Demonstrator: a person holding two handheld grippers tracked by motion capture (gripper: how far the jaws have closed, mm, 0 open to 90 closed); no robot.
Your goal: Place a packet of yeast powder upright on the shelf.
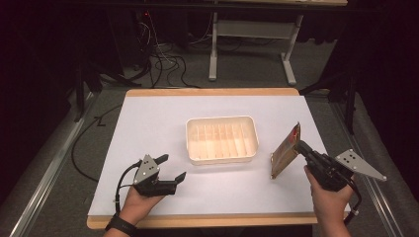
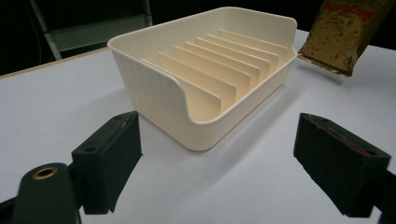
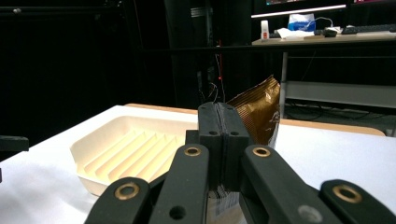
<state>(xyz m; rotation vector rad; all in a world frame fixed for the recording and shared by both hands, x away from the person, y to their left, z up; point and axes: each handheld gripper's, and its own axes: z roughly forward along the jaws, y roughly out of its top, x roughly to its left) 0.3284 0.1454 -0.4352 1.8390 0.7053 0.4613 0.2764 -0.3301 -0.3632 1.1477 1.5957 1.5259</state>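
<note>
Resting low on the white-covered worktop [image 1: 148,123], to the left of and nearer the person than the rack, the left claw [image 1: 170,168] has its black, blocky jaws spread wide around nothing, aimed at the rack's near corner. The rack [image 1: 222,139] is a cream plastic tray with rounded corners, smooth walls and a row of thin upright dividers inside; it sits at the middle of the worktop. Right of the rack, well apart from it, the right claw [image 1: 300,146] is clamped tight on the edge of a crinkled, glossy brown-gold foil packet [image 1: 285,151], which stands on edge with its lower corner at the worktop.
</note>
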